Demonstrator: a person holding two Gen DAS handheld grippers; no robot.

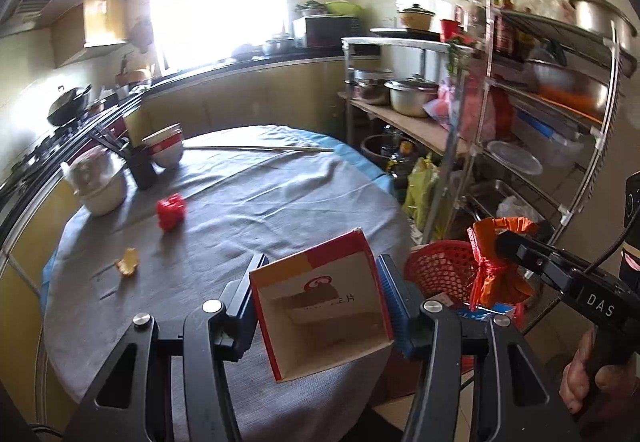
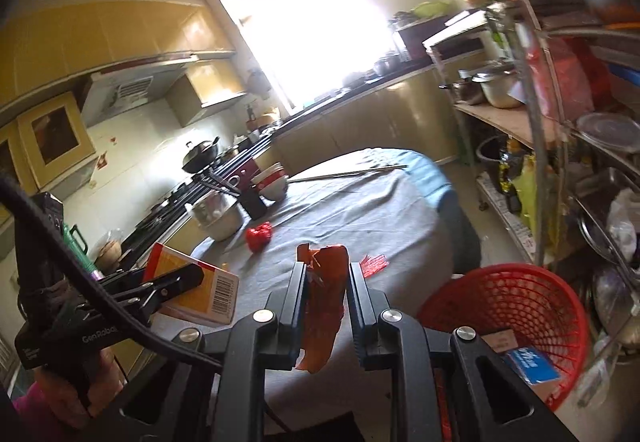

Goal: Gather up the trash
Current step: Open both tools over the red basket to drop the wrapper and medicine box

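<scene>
Two pieces of trash are in hand at once, both being carried twd the red basket (image 2: 508, 318), which sits on the floor just beside the table (image 1: 240, 194) edge. Left gripper (image 1: 318, 294) is clamped on an open cardboard box (image 1: 320, 306), pads pressing its two side walls, box mouth facing the cam; it's over the table edge, near the basket but not above it. Right gripper (image 2: 326, 296) is pinched tight on a crumpled orange wrapper (image 2: 324, 298), w/ the wrapper hanging down between the fingers, just beside the basket rim. Basket already holds a blue packet (image 2: 530, 362) & what looks like some card.

Step, by my read: transport-to-bin, drop not yet made. Next move calls for getting each load over the basket opening, then letting go, wrapper likely first since it's closer. The box is wide vs. the rim, so it needs centring or it may catch.

Left on the table, well apart from the basket: a red crumpled scrap (image 1: 171, 211) & a yellow-orange peel bit (image 1: 127, 262).
</scene>
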